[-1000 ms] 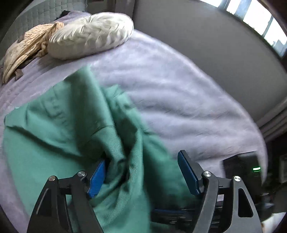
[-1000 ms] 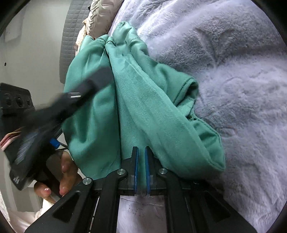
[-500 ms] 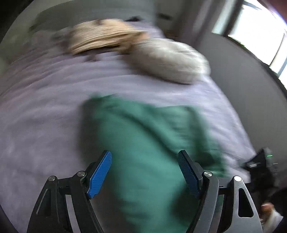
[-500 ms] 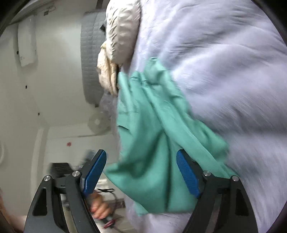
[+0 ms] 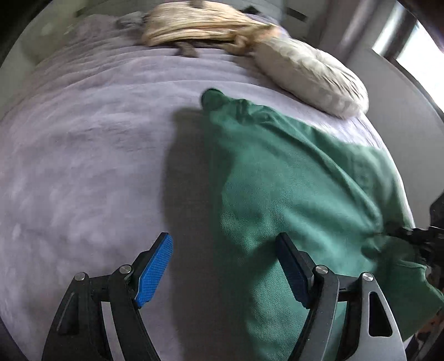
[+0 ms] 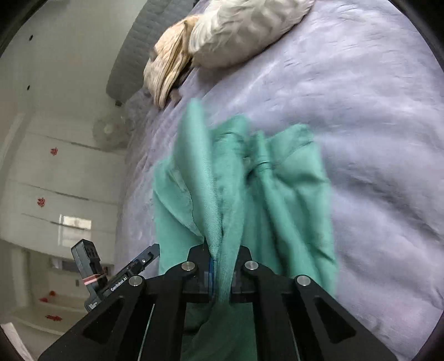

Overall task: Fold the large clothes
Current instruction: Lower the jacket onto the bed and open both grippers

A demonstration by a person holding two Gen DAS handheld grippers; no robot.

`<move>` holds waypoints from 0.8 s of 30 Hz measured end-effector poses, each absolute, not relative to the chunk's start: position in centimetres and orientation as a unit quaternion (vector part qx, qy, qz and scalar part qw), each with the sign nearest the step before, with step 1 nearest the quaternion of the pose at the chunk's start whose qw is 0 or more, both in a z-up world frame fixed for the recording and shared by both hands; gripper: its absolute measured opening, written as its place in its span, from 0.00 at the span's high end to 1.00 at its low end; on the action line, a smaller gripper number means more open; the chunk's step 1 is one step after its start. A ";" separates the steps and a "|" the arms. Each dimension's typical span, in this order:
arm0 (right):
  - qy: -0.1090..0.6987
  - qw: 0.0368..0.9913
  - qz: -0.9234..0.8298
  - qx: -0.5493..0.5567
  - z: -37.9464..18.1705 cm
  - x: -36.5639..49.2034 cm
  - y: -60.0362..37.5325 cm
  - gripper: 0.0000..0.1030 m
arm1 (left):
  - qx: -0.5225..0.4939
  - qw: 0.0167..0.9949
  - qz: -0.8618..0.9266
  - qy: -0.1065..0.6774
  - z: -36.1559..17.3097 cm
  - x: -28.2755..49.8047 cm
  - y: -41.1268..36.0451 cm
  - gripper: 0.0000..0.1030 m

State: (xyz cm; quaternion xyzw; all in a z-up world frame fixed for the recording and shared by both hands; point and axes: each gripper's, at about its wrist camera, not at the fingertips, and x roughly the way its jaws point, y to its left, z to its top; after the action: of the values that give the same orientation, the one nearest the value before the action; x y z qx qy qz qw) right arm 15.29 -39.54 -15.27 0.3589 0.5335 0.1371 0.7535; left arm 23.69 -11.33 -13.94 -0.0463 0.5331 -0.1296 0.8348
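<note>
A green garment (image 5: 299, 183) lies bunched on a lilac bed cover (image 5: 83, 155), reaching from near the pillow to the bed's near right edge. My left gripper (image 5: 224, 266) is open and empty, hovering over the garment's left edge, its right pad (image 5: 291, 269) above the cloth. My right gripper (image 6: 220, 263) is shut on a fold of the green garment (image 6: 249, 177) and holds that edge up off the bed. The right gripper also shows at the right edge of the left wrist view (image 5: 416, 238), with the cloth pulled toward it.
A white pillow (image 5: 310, 77) and a beige bundle of cloth (image 5: 194, 25) lie at the head of the bed. A grey padded headboard (image 6: 138, 44) and white wall cabinets (image 6: 55, 194) stand to the left. A window (image 5: 416, 52) is at the right.
My right gripper, open half a second ago, has closed on a fold of the garment. My left gripper has let the cloth go and swung left over the bed.
</note>
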 end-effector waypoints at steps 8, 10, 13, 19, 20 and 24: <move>0.544 0.722 0.084 0.419 -18.7 13.9 -42.2 0.80 | -0.032 0.833 -0.122 0.539 -14.0 22.7 -11.4 0.05; 0.544 0.743 0.076 0.382 -16.5 12.2 -42.1 0.67 | -0.019 0.836 -0.130 0.532 -13.0 21.9 -10.8 0.05; 0.520 0.778 0.081 0.343 -11.8 10.1 -41.3 0.34 | -0.011 0.838 -0.152 0.524 -11.3 20.1 -10.2 0.05; 0.543 0.788 0.158 0.243 -7.4 9.0 -35.7 0.36 | -0.004 0.821 -0.202 0.534 -10.7 17.3 -12.2 0.05; 0.558 0.783 0.156 0.225 -7.8 9.0 -34.8 0.56 | 0.004 0.817 -0.203 0.539 -11.1 16.7 -12.6 0.05; 0.600 0.771 0.104 0.188 -10.6 6.2 -34.5 0.96 | 0.014 0.796 -0.208 0.568 -13.3 14.3 -12.3 0.05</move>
State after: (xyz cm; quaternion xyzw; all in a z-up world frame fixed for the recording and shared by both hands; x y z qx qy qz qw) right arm 6.18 -34.55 -10.64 0.1881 0.5996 0.1039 0.7709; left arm 14.30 -12.31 -13.26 0.0138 0.5680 -0.2077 0.7963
